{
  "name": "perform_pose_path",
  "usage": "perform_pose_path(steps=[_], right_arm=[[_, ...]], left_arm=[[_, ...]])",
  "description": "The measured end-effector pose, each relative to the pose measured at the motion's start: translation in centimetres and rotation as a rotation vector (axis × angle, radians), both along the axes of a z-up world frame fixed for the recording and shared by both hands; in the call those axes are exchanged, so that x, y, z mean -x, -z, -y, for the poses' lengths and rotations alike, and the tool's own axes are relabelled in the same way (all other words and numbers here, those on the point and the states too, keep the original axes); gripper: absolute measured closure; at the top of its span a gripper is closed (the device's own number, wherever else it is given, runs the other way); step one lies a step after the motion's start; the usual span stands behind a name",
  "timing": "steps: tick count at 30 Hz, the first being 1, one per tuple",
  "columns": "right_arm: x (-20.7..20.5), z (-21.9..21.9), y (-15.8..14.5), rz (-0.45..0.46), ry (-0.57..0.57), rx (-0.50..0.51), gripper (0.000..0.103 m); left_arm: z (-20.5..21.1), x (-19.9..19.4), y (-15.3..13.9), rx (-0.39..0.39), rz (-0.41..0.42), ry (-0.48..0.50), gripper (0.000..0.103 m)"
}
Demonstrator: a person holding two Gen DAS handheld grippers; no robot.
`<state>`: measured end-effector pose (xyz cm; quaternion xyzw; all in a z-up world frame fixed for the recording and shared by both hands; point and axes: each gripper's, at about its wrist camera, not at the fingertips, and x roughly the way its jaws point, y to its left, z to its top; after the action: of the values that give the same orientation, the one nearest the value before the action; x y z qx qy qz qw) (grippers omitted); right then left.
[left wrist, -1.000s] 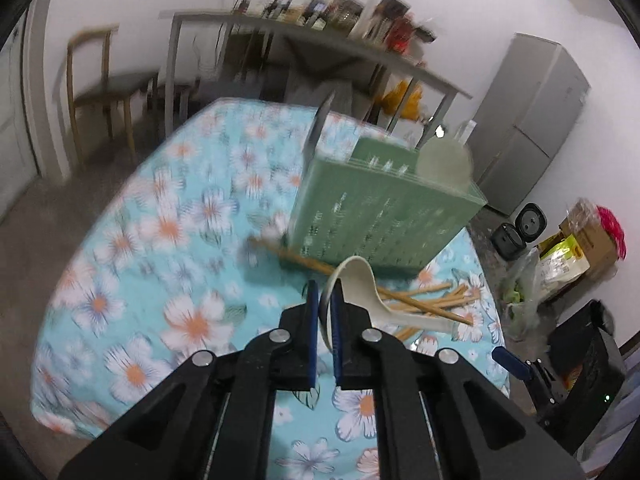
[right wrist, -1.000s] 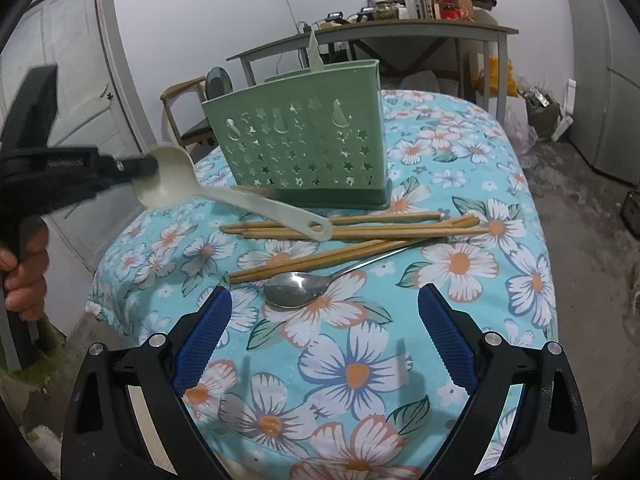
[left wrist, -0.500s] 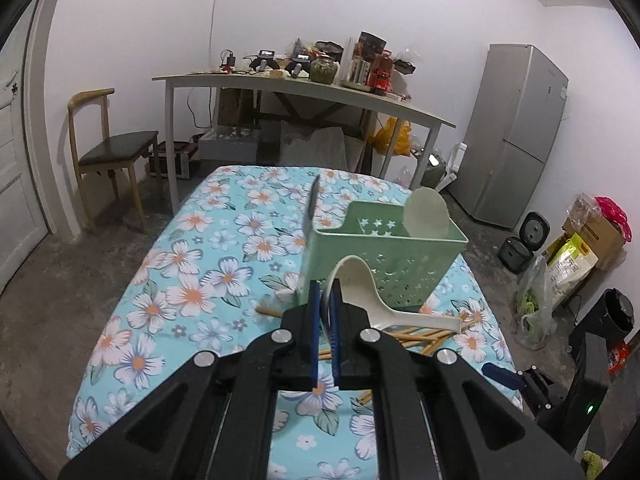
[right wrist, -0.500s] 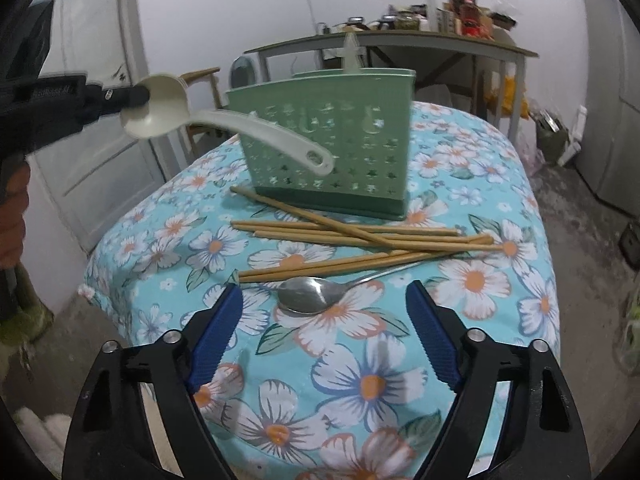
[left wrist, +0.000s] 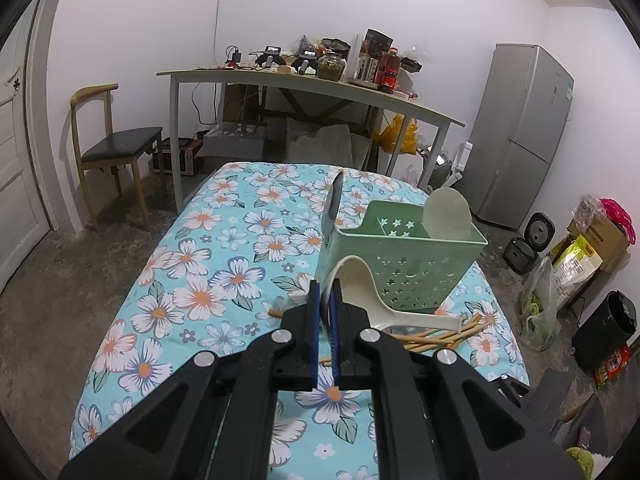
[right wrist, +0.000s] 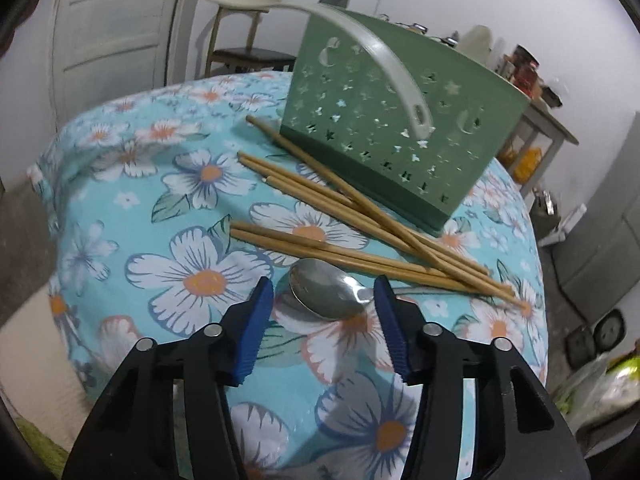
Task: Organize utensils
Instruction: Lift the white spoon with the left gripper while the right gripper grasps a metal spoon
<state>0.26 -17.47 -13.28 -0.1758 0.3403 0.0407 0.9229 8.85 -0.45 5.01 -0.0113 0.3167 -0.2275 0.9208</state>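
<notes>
The right tongs (right wrist: 323, 308) have dropped toward the surface (right wrist: 120, 216) and have just been narrowing, the metal spoon (right wrist: 326, 294) bowl between them, not yet pinched: pickup is near. Upper right, the green caddy (right wrist: 384, 128) holds a pale paddle (left wrist: 446, 213) and a dark blade (left wrist: 333, 206). Left tongs (left wrist: 325, 300) stay clenched on the cream ladle (left wrist: 362, 294)
</notes>
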Motion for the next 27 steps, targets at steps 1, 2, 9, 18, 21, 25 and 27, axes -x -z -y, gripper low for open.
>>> perform_pose_path(steps=[1, 2, 9, 18, 21, 25, 27], right_arm=[[-0.2, -0.1, 0.1, 0.005, -0.006, 0.012, 0.058], [-0.3, -0.3, 0.2, 0.01, -0.01, 0.022, 0.059], [-0.8, -0.9, 0.4, 0.013, -0.02, 0.032, 0.081], [0.7, -0.7, -0.7, 0.034, -0.004, 0.01, 0.096], [1.5, -0.4, -1.4, 0.051, 0.004, -0.002, 0.098], [2.7, 0.8, -3.2, 0.081, 0.022, -0.072, 0.1], [3.3, 1.6, -4.6, 0.104, 0.033, -0.122, 0.101]], left_arm=[[0.0, -0.1, 0.0, -0.001, -0.001, 0.0, 0.099], [0.0, -0.2, 0.0, -0.002, -0.001, 0.0, 0.099], [0.0, -0.1, 0.0, 0.0, 0.007, 0.003, 0.099], [-0.4, 1.1, -0.2, 0.019, 0.037, 0.012, 0.099], [-0.7, 1.6, -0.4, 0.027, 0.046, 0.007, 0.099], [-1.2, 2.4, -1.2, 0.038, 0.073, 0.0, 0.099], [-1.3, 2.8, -2.0, 0.041, 0.1, -0.005, 0.099]])
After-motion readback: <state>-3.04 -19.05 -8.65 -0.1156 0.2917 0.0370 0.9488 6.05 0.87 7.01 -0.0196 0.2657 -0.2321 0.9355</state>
